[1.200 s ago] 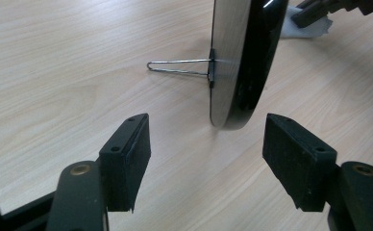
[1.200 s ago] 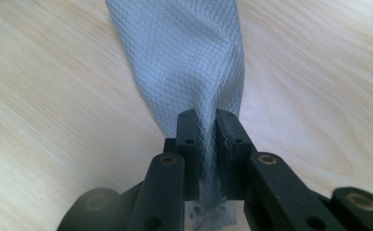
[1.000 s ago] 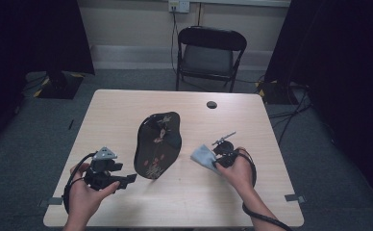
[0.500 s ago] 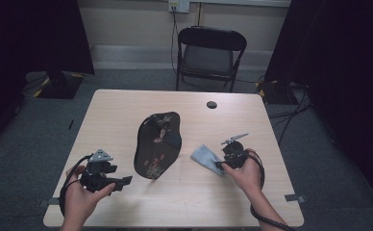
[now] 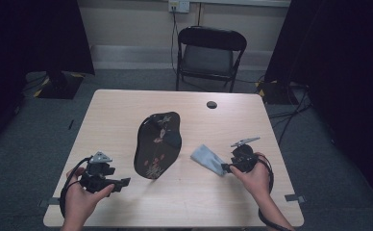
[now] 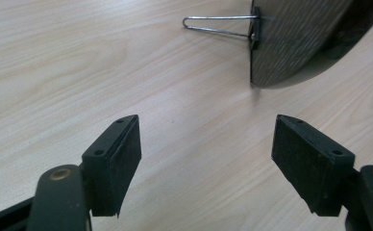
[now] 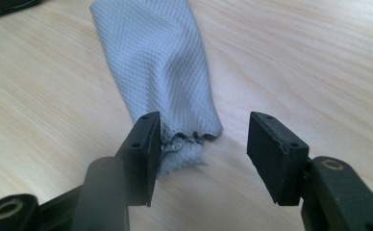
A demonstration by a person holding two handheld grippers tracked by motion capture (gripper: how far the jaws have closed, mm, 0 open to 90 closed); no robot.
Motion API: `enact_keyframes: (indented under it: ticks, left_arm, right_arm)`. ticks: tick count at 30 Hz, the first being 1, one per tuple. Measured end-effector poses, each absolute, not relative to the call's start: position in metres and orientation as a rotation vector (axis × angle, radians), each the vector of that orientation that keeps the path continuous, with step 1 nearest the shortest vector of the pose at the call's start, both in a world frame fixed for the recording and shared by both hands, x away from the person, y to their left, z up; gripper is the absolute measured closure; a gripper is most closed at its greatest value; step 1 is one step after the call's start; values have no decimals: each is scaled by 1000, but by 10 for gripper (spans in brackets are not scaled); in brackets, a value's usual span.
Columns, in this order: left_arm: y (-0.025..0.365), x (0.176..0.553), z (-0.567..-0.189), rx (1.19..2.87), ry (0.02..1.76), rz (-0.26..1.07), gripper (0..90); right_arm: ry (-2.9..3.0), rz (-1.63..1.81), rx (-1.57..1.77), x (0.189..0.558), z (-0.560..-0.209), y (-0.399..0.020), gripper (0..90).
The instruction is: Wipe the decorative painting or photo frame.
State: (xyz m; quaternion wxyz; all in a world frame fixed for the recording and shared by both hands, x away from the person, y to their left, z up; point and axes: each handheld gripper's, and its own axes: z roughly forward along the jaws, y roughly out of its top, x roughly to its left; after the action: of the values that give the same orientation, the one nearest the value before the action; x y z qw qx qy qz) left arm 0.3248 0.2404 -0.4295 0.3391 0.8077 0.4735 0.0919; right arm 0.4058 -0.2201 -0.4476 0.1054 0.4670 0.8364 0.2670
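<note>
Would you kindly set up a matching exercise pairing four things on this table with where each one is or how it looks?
Things:
1. grey cloth
2. black panel
3. small dark disc
4. left gripper

Descriptions:
A. propped up on a wire stand mid-table
B. jaws apart over bare wood
C. lying flat, its end between the right gripper's open jaws
D. near the table's far edge

Pairs: 1-C, 2-A, 3-D, 4-B

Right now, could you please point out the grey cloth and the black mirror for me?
grey cloth (image 7: 158,62), right gripper view, middle of the fabric.
black mirror (image 5: 156,144), high view, centre of its dark face.
</note>
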Motion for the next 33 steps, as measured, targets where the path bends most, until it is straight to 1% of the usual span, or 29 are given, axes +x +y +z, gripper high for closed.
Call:
enact_keyframes:
  ticks: [14,33]
  left_arm:
    - [248,331,-448,2127,1283,247,254]
    - [253,336,-464,2153,1320,268,233]
  right_arm:
    - [2414,801,1425,397,-453,-244,408]
    - [2384,821,1439,385,-462,-266,381]
